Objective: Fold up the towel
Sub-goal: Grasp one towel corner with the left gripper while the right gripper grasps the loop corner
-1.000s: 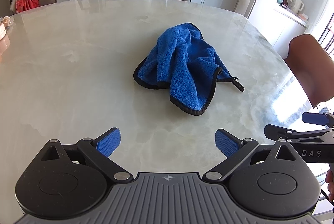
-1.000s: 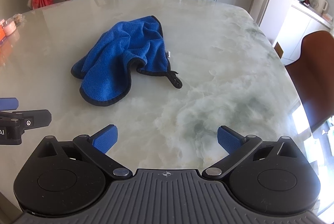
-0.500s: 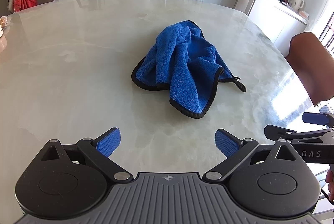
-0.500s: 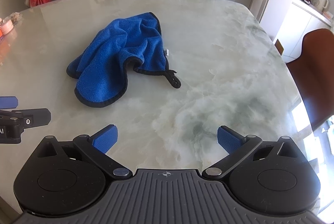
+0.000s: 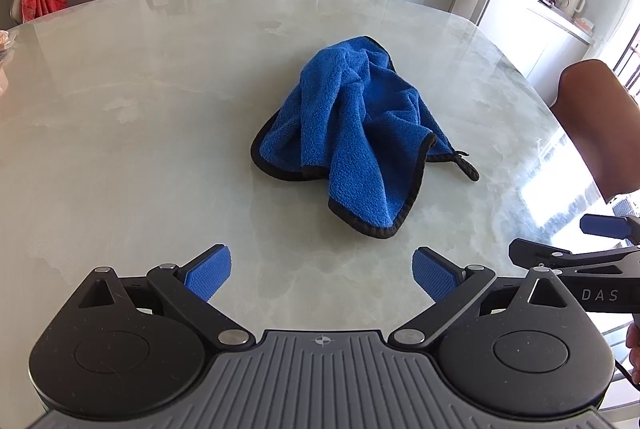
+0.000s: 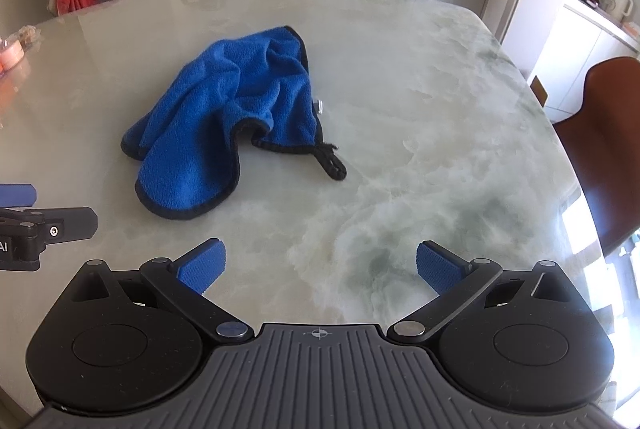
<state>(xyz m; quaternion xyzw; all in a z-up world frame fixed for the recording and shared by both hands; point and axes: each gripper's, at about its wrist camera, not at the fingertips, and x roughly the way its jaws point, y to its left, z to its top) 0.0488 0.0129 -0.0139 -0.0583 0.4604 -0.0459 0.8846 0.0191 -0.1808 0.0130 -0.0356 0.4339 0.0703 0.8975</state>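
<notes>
Marble table [image 5: 160,109] bears crumpled blue towel [image 5: 352,133].

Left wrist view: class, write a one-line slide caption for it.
Open left gripper hovers short of a crumpled blue towel on a marble table, nothing grasped yet.

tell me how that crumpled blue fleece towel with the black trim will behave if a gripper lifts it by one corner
The crumpled blue fleece towel with black trim lies in soft folds, so it will probably hang limp and unfurl, not hold shape. It looks thin, likely light. On the glossy marble table it may slide if pushed.
</notes>
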